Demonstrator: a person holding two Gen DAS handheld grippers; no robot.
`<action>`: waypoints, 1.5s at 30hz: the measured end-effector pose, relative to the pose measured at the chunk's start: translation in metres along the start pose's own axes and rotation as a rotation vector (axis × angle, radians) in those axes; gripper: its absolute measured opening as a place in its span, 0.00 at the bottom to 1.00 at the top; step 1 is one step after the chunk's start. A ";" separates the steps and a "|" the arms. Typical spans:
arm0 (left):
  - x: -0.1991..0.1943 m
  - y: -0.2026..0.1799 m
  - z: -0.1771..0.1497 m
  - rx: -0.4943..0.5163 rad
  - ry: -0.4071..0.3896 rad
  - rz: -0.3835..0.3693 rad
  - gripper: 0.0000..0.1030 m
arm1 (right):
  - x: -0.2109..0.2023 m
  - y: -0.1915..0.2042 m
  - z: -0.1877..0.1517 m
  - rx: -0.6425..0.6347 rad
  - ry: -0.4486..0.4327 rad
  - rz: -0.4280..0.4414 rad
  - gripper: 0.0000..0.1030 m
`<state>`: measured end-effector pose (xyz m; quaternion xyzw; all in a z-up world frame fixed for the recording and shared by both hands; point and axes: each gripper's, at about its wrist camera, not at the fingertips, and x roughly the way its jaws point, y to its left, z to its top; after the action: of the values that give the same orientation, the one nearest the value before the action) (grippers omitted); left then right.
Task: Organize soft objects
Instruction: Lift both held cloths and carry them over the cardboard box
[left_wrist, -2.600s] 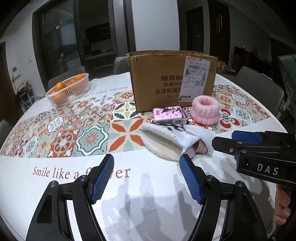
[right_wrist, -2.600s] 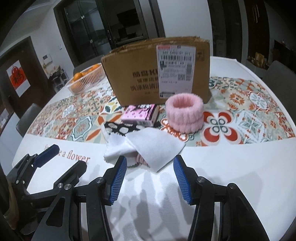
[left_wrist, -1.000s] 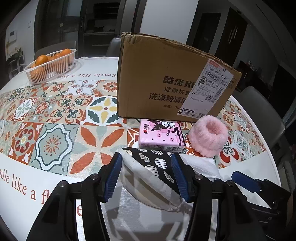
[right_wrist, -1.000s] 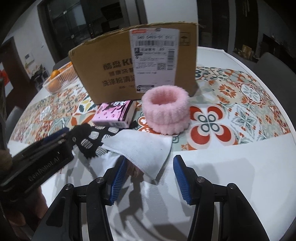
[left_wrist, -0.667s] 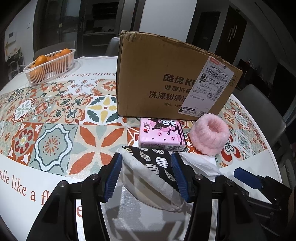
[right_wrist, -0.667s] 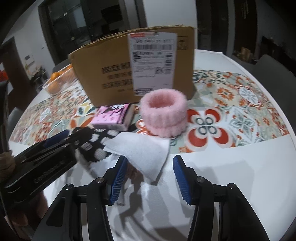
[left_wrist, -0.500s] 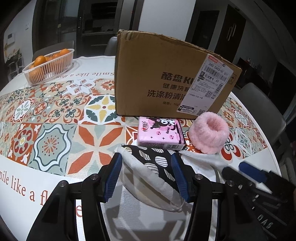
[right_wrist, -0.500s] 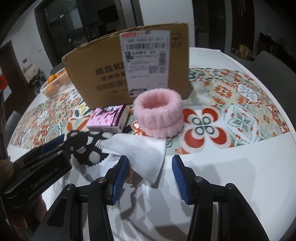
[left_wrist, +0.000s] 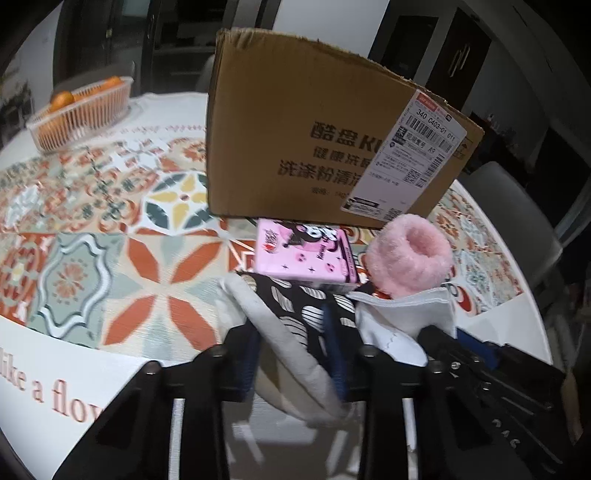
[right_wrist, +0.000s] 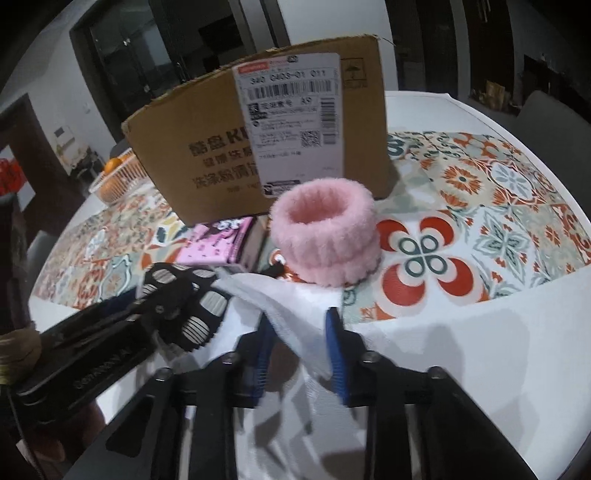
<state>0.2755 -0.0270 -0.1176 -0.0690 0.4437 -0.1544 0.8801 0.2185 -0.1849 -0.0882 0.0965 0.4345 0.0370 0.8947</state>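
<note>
Soft cloths lie bunched at the near edge of the patterned worktop (left_wrist: 92, 258), just before the cardboard box (left_wrist: 314, 147). My left gripper (left_wrist: 291, 347) has just been closing its fingers and now pinches the black patterned cloth (left_wrist: 295, 306); my right gripper (right_wrist: 299, 343) has done likewise on the white cloth (right_wrist: 291, 306). Both cloths overlap, so lifting one could drag the other, or tug the pink fluffy band (right_wrist: 328, 236) and pink tissue pack (left_wrist: 306, 254) lying against them. A shallow pinch may let thin fabric slip.
</note>
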 end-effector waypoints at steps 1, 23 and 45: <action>0.000 0.000 0.000 0.000 -0.003 0.000 0.25 | 0.001 0.001 0.000 -0.003 0.005 0.000 0.15; -0.074 -0.022 0.007 0.088 -0.202 0.062 0.11 | -0.050 0.003 0.009 0.030 -0.146 0.033 0.05; -0.142 -0.044 0.033 0.153 -0.400 0.058 0.11 | -0.113 0.015 0.033 0.022 -0.327 0.082 0.05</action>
<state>0.2130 -0.0214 0.0212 -0.0185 0.2488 -0.1456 0.9574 0.1747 -0.1918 0.0222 0.1287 0.2794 0.0526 0.9501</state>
